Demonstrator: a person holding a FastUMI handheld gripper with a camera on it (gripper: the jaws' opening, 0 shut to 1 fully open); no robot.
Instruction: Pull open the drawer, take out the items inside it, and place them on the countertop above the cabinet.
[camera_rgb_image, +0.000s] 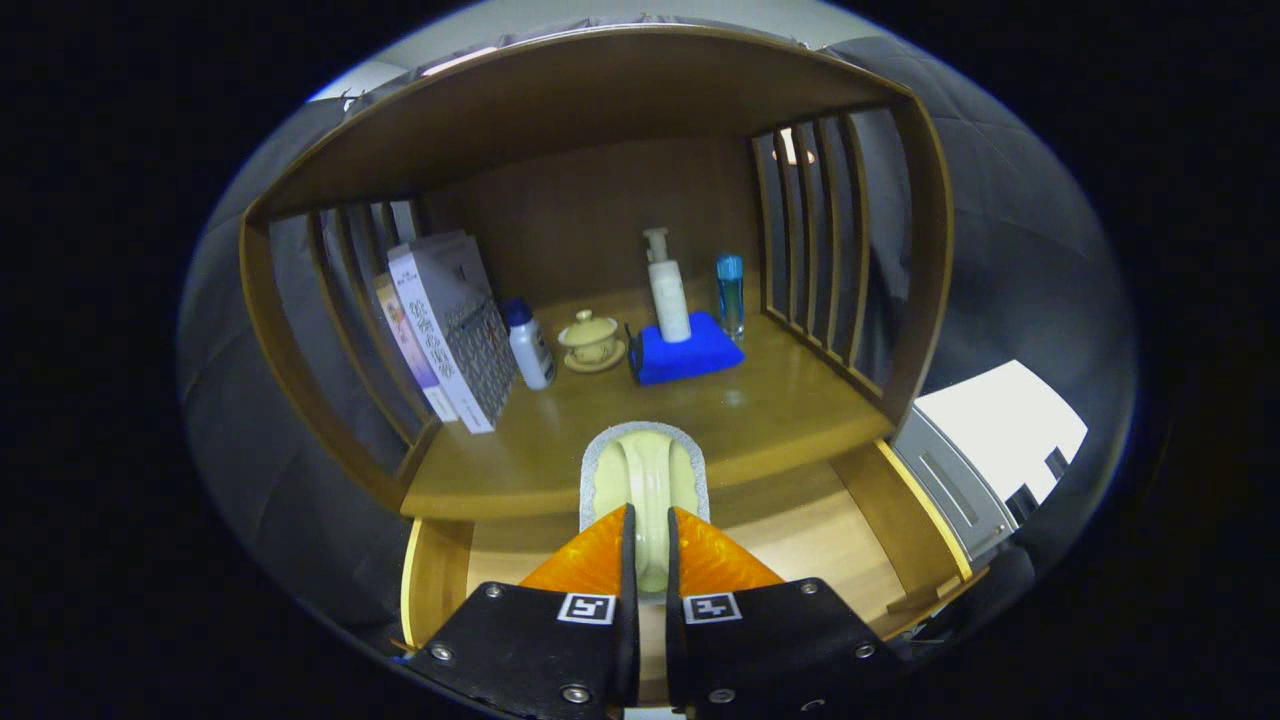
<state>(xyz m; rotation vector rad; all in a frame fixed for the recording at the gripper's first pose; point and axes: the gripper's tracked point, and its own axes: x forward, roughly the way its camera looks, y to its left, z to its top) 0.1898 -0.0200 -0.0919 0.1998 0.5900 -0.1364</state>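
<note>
My gripper (648, 518) is shut on a pale green item with a grey fuzzy rim (645, 468). Both orange fingers (585, 562) press its narrow lower part. The item sticks out ahead of the fingers, and its top overlaps the front edge of the wooden countertop (790, 410). Below the fingers lies the open drawer (905, 515), with a light wood floor and raised side walls. What else lies in the drawer is hidden by the gripper body.
At the back of the countertop stand leaning books (455, 330), a white bottle with a blue cap (528, 348), a lidded cup on a saucer (592, 340), a pump bottle (668, 290) on a blue pad (695, 358) and a blue bottle (730, 290). Slatted side walls (815, 230) and a shelf overhead enclose the space.
</note>
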